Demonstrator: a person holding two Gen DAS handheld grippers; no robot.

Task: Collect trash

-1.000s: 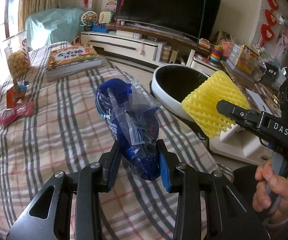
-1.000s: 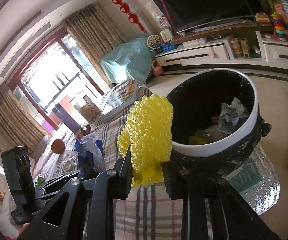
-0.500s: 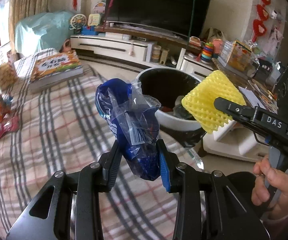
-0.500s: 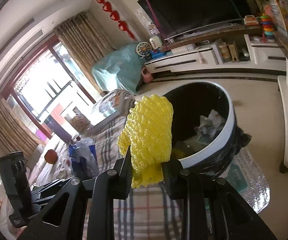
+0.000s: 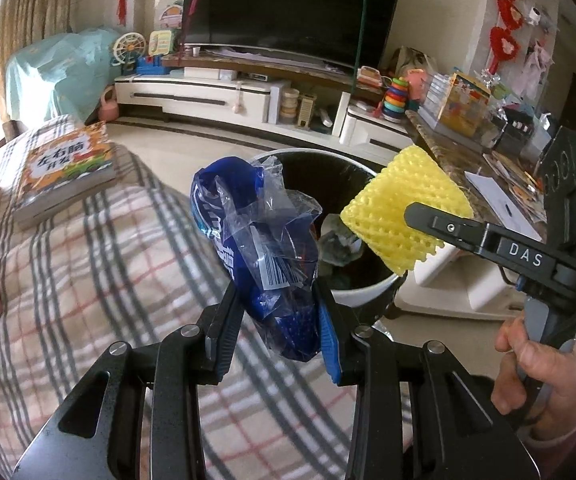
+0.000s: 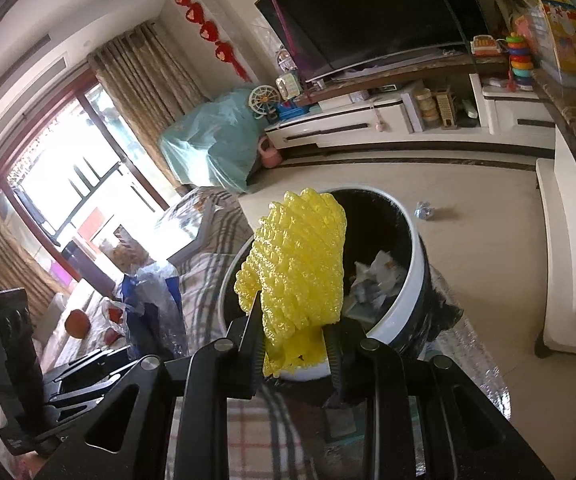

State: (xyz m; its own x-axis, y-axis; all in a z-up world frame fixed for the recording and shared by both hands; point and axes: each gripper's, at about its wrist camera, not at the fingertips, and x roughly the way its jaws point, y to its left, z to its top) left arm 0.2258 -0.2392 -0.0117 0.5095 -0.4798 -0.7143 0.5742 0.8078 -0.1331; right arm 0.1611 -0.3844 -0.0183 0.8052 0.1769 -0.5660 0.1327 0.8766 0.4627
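Black hand-held gripper with blue pads, silver screws, "DAS" lettering.

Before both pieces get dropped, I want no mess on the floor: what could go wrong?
1. The blue bag in the left claw looks short of the bin; released now, it may land on the blanket.
2. The yellow net in the right claw hangs near the rim; being light, it may drift outside.

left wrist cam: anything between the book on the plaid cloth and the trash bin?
Only bare plaid cloth and floor lie between the book and the trash bin in the left wrist view; the blue plastic bag hangs nearer the camera.
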